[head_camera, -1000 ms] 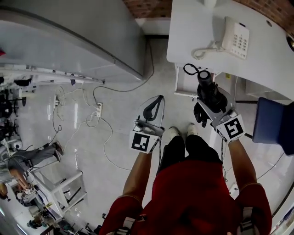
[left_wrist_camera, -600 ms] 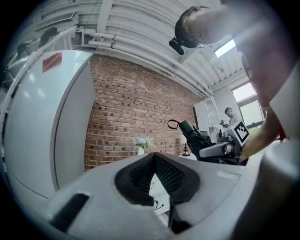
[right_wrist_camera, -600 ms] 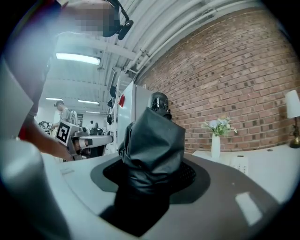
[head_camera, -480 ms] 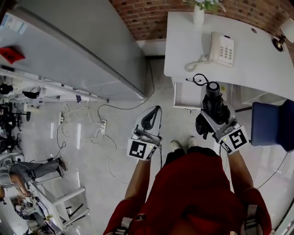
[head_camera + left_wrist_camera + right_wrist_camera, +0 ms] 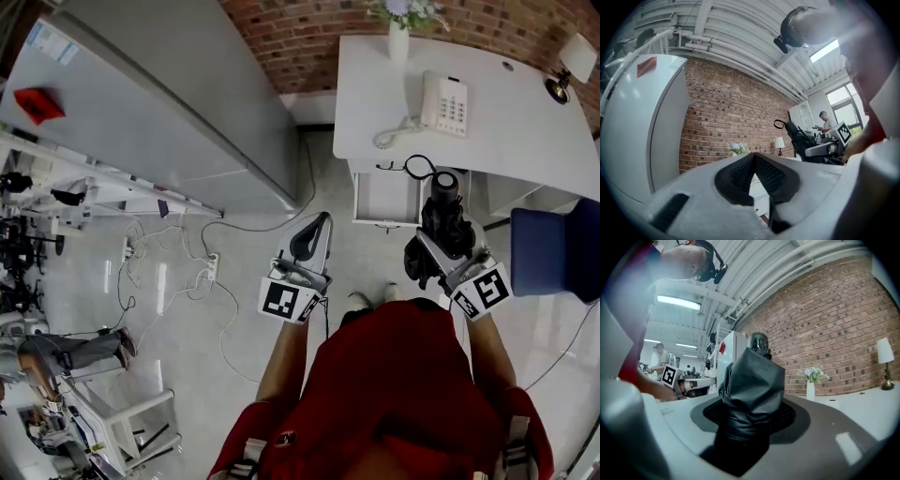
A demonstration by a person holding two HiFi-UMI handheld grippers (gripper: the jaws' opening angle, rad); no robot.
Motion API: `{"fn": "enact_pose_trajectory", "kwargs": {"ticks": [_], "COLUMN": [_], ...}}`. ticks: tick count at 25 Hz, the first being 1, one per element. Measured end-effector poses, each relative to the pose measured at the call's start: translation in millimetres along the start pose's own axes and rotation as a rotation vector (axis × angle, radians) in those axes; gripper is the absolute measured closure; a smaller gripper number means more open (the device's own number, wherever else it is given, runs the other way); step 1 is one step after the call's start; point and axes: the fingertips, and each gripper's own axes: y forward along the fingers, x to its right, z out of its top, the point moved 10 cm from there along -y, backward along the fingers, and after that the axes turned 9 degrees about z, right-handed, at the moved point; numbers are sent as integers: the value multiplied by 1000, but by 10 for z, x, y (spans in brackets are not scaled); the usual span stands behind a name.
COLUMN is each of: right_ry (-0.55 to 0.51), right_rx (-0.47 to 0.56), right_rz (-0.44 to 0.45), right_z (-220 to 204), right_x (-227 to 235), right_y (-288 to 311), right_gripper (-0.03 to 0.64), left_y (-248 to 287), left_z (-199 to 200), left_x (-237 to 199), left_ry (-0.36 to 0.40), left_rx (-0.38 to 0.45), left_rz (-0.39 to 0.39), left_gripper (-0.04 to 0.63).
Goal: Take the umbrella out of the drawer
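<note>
The umbrella (image 5: 446, 216) is black all over, fabric and strap loop alike. The left tool (image 5: 319, 227) and the right tool (image 5: 441, 246) are pale grey with black ribbed pads, and each bears a cube of black-and-white square markers. At upper right, the bench (image 5: 525, 131), telephone (image 5: 443, 103) and vase (image 5: 398, 42) are white. The wall (image 5: 300, 33) is red-brown brick, the chair (image 5: 553, 248) blue, the person's shirt (image 5: 394, 394) red, and the floor (image 5: 187, 309) glossy pale grey.
</note>
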Motion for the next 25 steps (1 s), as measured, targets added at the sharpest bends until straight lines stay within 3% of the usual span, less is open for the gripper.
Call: {"fn": "enact_pose_trajectory", "kwargs": {"ticks": [25], "right_ry": [-22], "right_rx": [-39], "right_rz": [5], "right_z": [-11], "right_x": [-13], "right_y": [62], "right_gripper": [356], "left_y": [-35], "left_z": [-10], "left_x": [-47], "left_ry": [-5], "left_rx": [-7], "left_rz": [-8], "left_gripper": [588]}}
